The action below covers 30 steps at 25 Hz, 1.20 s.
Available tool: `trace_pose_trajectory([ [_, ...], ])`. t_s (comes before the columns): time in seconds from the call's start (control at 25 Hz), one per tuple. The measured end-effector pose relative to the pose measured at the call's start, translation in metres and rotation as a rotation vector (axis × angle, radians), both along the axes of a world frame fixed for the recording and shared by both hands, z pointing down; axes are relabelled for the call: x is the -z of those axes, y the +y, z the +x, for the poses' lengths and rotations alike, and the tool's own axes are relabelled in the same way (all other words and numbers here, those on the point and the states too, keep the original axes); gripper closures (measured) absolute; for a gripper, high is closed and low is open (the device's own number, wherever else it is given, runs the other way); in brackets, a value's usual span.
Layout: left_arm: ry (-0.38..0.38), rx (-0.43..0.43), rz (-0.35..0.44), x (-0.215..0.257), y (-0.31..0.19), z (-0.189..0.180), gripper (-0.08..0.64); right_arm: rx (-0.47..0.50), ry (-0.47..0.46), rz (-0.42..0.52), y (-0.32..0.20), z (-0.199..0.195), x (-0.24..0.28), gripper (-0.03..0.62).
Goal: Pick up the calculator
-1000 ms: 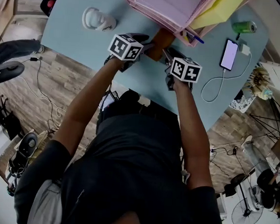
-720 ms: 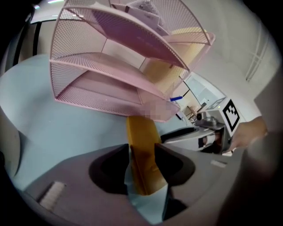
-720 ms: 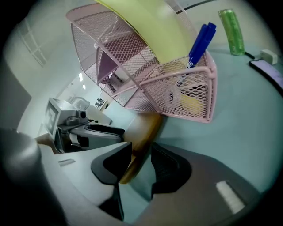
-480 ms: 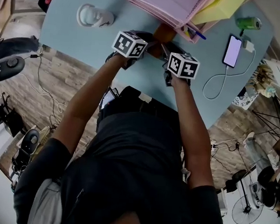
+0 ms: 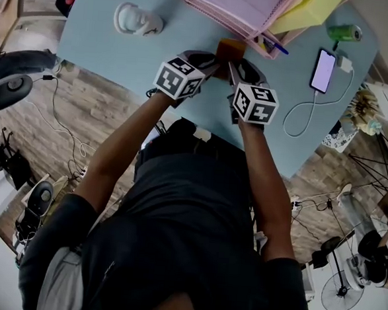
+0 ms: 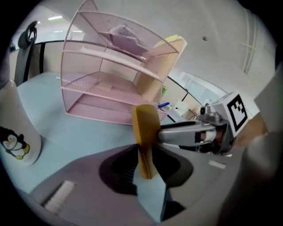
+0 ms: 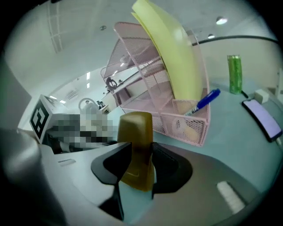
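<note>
Calculator [image 5: 230, 49] — orange, on edge, clamped in jaws of left gripper [image 6: 146, 165] and right gripper [image 7: 135, 170], just before pink rack [image 5: 237, 8]; long axis rising rackward. Bare worktop [image 5: 115, 53] left of rack — open.

The pink rack [image 5: 224, 4] stands close ahead of the calculator [image 5: 230, 49], closing that way. Bare table [image 5: 102, 45] lies open on the left as far as the white cup [image 5: 134, 19]; on the right a phone [image 5: 321, 69] and green can [image 5: 344, 32] sit well off

Black short-sleeved shirt [image 5: 190, 210], grey left gripper [image 6: 144, 170], right gripper [image 7: 135, 170] (black-and-white marker cubes)
</note>
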<state>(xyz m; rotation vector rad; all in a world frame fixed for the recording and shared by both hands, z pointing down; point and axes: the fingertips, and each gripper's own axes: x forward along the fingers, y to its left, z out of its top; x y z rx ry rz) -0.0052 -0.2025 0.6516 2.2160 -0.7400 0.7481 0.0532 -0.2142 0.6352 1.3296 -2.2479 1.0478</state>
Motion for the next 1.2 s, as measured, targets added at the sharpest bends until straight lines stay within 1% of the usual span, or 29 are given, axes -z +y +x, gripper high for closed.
trace_pose_trajectory([
  [0.12, -0.012, 0.004, 0.068, 0.014, 0.004, -0.005, 0.403, 0.044, 0.047, 0.088, 0.004, -0.006, 0.023, 0.454],
  [0.24, -0.03, 0.01, 0.153, 0.034, 0.002, -0.011, 0.402, 0.081, 0.086, 0.154, 0.014, -0.015, 0.042, 0.454],
  [0.32, -0.045, -0.015, 0.205, 0.047, 0.001, -0.013, 0.402, 0.089, 0.111, 0.194, 0.019, -0.018, 0.053, 0.455],
  [0.44, -0.045, -0.058, 0.259, 0.07, 0.005, -0.01, 0.402, 0.079, 0.136, 0.237, 0.026, -0.019, 0.07, 0.456],
  [0.56, -0.042, -0.088, 0.308, 0.09, 0.011, -0.01, 0.402, 0.067, 0.151, 0.278, 0.031, -0.019, 0.088, 0.456],
  [0.8, -0.018, -0.118, 0.408, 0.134, 0.019, -0.016, 0.402, 0.062, 0.17, 0.387, 0.037, -0.025, 0.135, 0.458],
  [1.08, 0.005, -0.103, 0.521, 0.184, 0.028, -0.032, 0.402, 0.062, 0.179, 0.504, 0.047, -0.042, 0.19, 0.466],
  [1.2, 0.008, -0.099, 0.561, 0.201, 0.036, -0.039, 0.402, 0.071, 0.183, 0.543, 0.054, -0.049, 0.21, 0.483],
])
